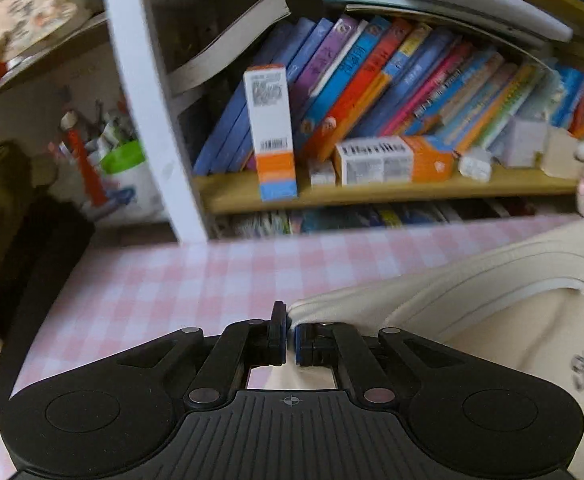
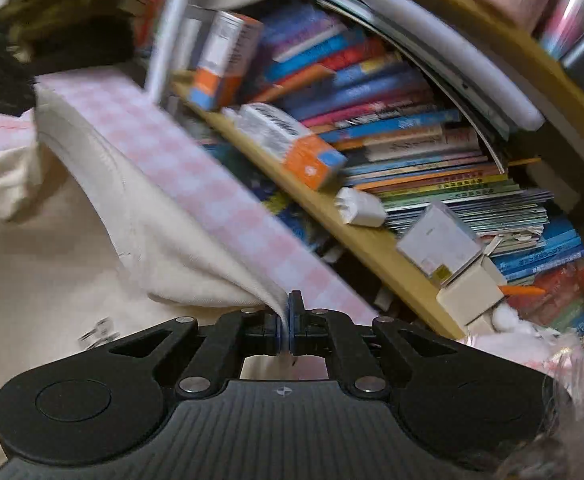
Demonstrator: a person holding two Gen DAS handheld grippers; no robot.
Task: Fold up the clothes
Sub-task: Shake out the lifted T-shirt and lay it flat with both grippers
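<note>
On the pink checked table (image 1: pixel 164 280), in the left wrist view, the cream shirt (image 1: pixel 491 320) lies to the right of the left gripper (image 1: pixel 290 338) and spreads away toward the far right side. Its near corner is pinched between the tongs, which are squeezed together on the cloth edge. The books (image 1: pixel 371 80) on the shelf stand well behind the table. Over in the right wrist view, the same cream shirt (image 2: pixel 72 220) lies to the left of the right gripper (image 2: pixel 288 328), and its hem runs long, up and away to the left. The tongs are clamped on a thin fold of it. So the shirt seems stretched between both grippers, each holding one corner, ready to lay down.
</note>
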